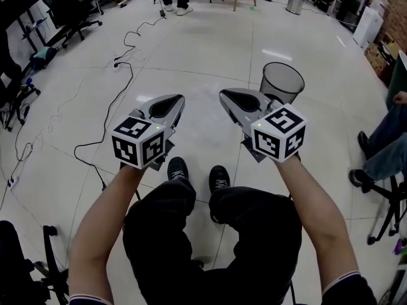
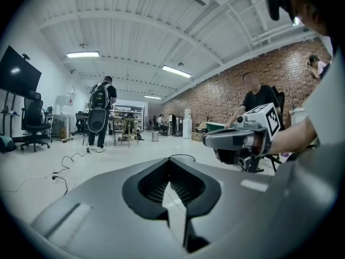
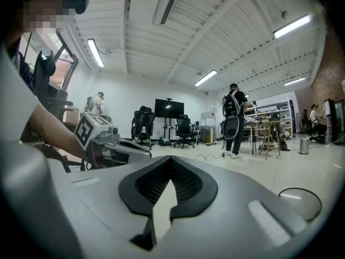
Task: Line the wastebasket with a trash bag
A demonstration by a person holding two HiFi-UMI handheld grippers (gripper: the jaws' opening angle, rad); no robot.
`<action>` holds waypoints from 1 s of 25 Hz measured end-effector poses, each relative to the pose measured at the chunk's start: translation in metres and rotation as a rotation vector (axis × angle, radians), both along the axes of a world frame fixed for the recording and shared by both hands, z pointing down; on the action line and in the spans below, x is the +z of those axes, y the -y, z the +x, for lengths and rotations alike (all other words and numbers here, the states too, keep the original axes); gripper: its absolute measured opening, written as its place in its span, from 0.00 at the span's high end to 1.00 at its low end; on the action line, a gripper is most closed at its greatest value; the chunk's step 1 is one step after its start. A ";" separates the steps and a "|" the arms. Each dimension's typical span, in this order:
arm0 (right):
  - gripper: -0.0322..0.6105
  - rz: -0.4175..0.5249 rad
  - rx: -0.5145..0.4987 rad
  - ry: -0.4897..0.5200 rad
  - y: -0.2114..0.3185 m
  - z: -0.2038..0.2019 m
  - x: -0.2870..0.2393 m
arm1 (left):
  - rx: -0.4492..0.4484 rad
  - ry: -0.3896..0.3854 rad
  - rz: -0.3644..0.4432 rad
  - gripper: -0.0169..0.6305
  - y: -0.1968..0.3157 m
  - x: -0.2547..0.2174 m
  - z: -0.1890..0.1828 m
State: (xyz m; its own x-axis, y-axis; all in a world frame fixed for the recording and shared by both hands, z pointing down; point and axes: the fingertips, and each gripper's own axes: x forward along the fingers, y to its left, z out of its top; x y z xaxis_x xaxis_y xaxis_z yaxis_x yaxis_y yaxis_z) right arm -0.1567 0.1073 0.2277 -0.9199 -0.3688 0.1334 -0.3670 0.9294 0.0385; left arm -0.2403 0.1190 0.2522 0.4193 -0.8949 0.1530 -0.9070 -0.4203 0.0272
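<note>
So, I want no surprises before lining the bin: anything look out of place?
Nothing tipped or spilled: the wastebasket stands upright, unlined. A loose black cable snakes across the floor. The left tongs and right tongs are shut and empty; no bag shows.

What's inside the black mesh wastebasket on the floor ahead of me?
Only bare mesh wall shows inside the black mesh wastebasket; it looks unlined and empty. Its bottom can't be seen: the right gripper covers the lower part.
</note>
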 end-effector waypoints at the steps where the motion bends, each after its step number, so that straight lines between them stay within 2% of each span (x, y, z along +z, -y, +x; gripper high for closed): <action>1: 0.95 0.003 0.005 -0.005 0.005 0.000 0.001 | 0.006 0.001 -0.006 0.95 0.005 0.002 -0.001; 8: 0.95 -0.014 0.058 -0.031 0.038 0.006 0.018 | 0.075 0.039 -0.041 0.95 0.044 0.021 -0.003; 16: 0.95 -0.060 0.116 -0.090 0.082 -0.004 0.052 | 0.117 0.032 -0.097 0.95 0.091 0.058 -0.030; 25: 0.95 -0.187 0.210 -0.164 0.127 -0.003 0.142 | 0.112 0.046 -0.200 0.95 0.134 0.142 -0.054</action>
State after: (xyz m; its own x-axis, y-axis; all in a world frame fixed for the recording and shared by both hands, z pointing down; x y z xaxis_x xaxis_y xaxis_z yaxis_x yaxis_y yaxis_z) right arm -0.1599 -0.0193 0.3693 -0.7871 -0.5030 0.3570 -0.5542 0.8308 -0.0512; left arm -0.2946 -0.0147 0.3943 0.5028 -0.7929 0.3441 -0.8571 -0.5089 0.0799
